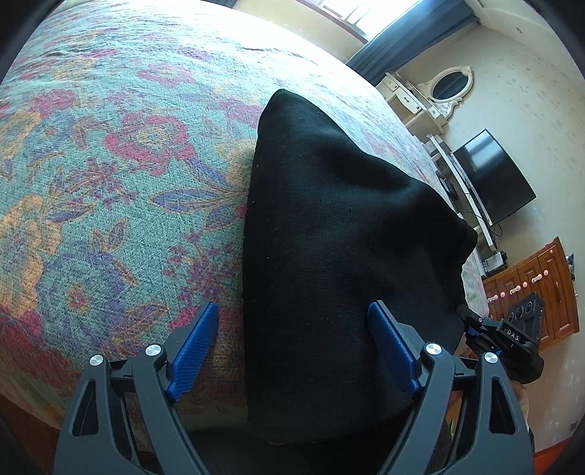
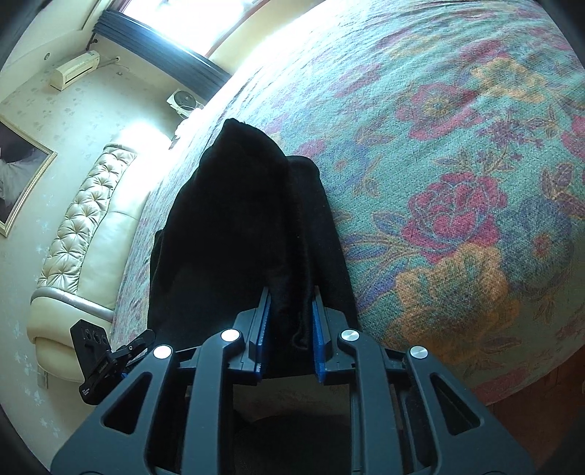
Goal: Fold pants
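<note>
On the floral bed (image 1: pixel 109 153), the black pants (image 1: pixel 329 219) lie bunched. The right hand-held gripper (image 2: pixel 291 329) pinches an edge; the left hand-held gripper (image 1: pixel 292 329) gapes wide, empty. Better to grip the matching corner before lifting.

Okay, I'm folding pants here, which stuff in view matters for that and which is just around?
For the job: black pants, left gripper, right gripper, floral bedspread.

Just around: television, oval mirror, wooden cabinet, tufted headboard, air conditioner.

A floral teal bedspread (image 1: pixel 109 164) fills the room; bright window (image 2: pixel 175 22), cream tufted headboard (image 2: pixel 84 219), black television (image 1: pixel 493 175), wooden cabinet (image 1: pixel 541 288).
</note>
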A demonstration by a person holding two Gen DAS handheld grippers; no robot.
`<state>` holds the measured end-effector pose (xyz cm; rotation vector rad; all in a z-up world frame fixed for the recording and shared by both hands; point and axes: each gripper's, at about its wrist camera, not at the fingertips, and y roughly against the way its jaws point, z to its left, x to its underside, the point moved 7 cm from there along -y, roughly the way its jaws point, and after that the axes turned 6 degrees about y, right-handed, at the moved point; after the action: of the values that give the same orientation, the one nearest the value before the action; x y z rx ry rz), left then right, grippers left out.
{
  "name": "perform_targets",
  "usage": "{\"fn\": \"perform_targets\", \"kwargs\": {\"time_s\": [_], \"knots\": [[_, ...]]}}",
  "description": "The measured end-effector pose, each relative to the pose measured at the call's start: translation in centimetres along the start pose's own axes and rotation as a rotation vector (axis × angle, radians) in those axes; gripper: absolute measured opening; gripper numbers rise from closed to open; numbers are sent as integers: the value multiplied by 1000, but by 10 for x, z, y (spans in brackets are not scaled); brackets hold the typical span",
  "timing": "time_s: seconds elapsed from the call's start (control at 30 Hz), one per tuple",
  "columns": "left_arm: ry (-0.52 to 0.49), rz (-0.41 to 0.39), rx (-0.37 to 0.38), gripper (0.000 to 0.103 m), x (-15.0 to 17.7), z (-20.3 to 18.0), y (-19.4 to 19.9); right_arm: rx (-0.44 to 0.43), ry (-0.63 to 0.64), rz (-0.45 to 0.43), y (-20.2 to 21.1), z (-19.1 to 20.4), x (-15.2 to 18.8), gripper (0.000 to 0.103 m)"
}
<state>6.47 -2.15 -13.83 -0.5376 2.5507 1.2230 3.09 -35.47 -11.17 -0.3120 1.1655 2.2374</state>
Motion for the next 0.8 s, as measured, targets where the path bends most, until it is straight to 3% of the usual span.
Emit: {"fn": "perform_targets", "kwargs": {"time_s": [0.17, 0.23, 0.27, 0.3, 0.33, 0.43, 0.8], "knots": [[2, 2, 1, 83, 1, 0, 0, 35, -8, -2, 14, -6, -1, 18], [6, 3, -2, 83, 0, 0, 0, 64, -38, -13, 25, -14, -3, 36], [10, 2, -6, 83, 0, 0, 0, 87, -56, -25, 31, -19, -5, 39], [13, 0, -10, 83, 0, 1, 1, 100, -73, -36, 37, -25, -6, 48], [14, -2, -15, 83, 0, 2, 1, 93, -92, -47, 42, -29, -8, 63], [9, -6, -29, 83, 0, 3, 2, 51, -160, -95, 54, -36, -15, 77], [-75, -49, -113, 85, -6, 3, 11, -25, -151, -12, 15, -18, -33, 87]]}}
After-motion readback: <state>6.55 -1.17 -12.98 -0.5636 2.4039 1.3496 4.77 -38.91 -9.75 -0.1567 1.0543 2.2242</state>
